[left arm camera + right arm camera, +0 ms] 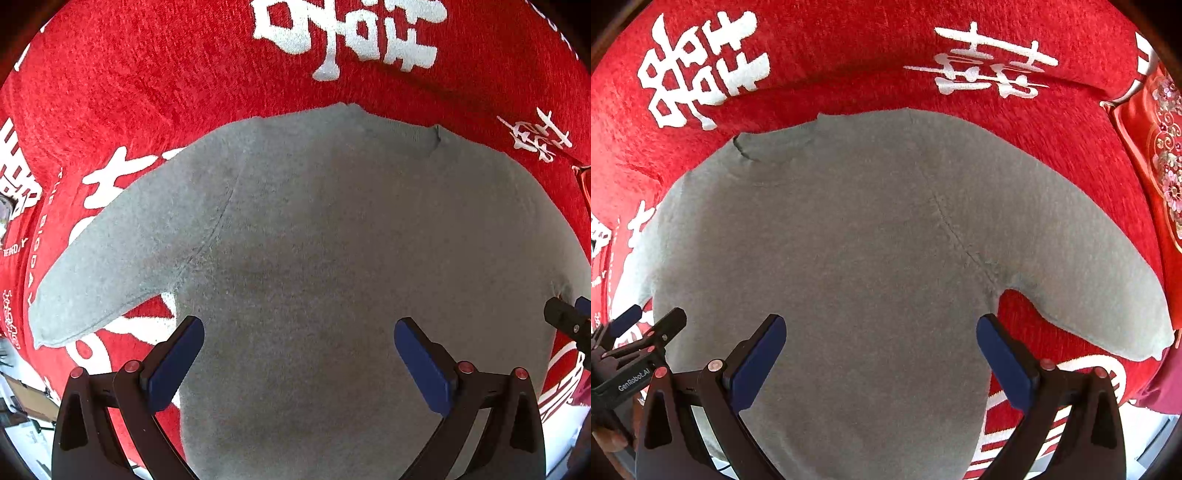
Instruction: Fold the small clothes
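A small grey knitted sweater lies flat on a red cloth, collar at the far side, both sleeves spread outward. My left gripper is open and empty, hovering over the sweater's lower body near the left sleeve. The same sweater fills the right wrist view. My right gripper is open and empty above its lower body, next to the right sleeve. The left gripper shows at that view's left edge, the right gripper at the other view's right edge.
The red cloth with white printed characters covers the surface on all sides of the sweater. A red embroidered cushion lies at the far right. The cloth's near edge and floor show at the lower corners.
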`<state>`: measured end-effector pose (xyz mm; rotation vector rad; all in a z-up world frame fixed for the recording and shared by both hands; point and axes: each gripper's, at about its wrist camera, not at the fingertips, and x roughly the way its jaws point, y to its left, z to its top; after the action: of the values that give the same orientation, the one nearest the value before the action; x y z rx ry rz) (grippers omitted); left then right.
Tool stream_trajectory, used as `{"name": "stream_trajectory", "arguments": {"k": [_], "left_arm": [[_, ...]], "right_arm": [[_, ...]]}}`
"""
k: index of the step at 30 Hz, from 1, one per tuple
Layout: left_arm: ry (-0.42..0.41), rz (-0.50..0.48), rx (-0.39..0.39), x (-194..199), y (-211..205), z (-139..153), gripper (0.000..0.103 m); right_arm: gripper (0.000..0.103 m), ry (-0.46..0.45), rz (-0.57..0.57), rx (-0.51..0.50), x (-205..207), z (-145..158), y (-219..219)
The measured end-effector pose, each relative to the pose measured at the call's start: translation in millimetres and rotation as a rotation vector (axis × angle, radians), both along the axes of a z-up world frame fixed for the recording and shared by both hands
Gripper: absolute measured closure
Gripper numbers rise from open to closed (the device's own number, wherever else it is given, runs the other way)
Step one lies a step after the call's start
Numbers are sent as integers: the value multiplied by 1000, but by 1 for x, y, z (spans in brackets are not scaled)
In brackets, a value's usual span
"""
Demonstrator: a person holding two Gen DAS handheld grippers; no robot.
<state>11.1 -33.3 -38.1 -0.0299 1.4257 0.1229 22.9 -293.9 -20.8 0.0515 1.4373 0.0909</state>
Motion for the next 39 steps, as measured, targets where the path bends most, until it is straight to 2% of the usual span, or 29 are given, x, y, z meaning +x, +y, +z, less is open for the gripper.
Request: {"name": "stream_trajectory", "arguments": {"k": [39], "left_arm": [[4, 39, 17, -13, 9, 2, 0]], "right_arm": [[0, -7, 25, -13, -5, 9, 8]]}}
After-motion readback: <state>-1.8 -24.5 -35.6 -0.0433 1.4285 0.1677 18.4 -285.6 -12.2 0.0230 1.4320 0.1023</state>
